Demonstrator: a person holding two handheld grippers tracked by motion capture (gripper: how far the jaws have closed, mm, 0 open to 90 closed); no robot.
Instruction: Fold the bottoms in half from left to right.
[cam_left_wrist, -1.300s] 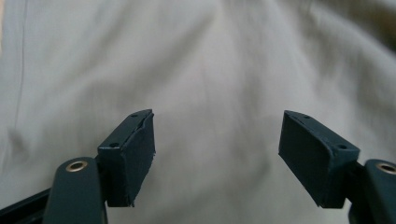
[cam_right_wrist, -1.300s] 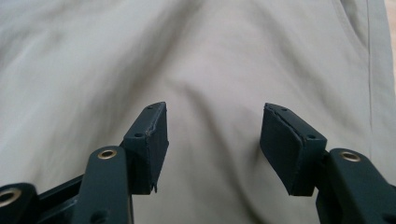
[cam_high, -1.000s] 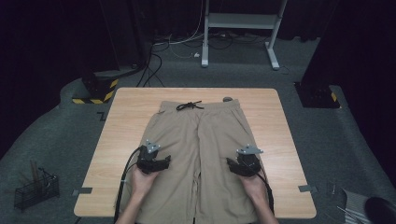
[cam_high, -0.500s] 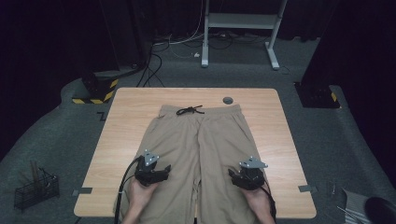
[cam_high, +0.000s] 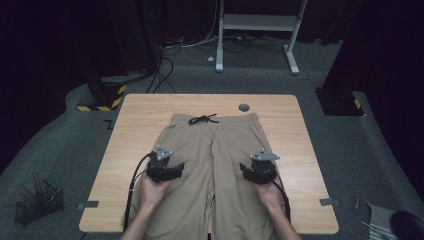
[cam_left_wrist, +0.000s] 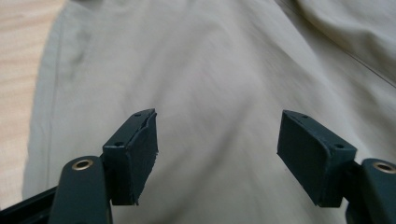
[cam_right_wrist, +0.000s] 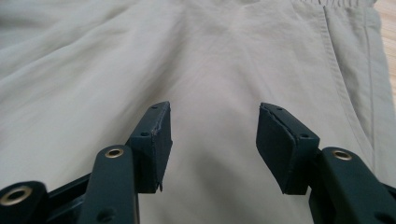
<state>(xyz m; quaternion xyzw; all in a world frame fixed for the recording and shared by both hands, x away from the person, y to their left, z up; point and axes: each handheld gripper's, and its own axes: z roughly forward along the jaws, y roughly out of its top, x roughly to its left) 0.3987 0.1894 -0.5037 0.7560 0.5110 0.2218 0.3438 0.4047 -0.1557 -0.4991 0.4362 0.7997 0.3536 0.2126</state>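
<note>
My left gripper (cam_high: 172, 169) hangs over the left leg of the shorts (cam_high: 215, 165), jaws wide and just narrowing, holding nothing. My right gripper (cam_high: 251, 171) matches it over the right leg. The shorts' long axis runs away from both, waistband far.

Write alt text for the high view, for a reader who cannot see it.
Khaki shorts lie flat on a wooden table, with the left gripper and right gripper over one leg each, hand-held from below. A black drawstring lies at the waistband, and a small dark disc sits on the table beyond.
</note>
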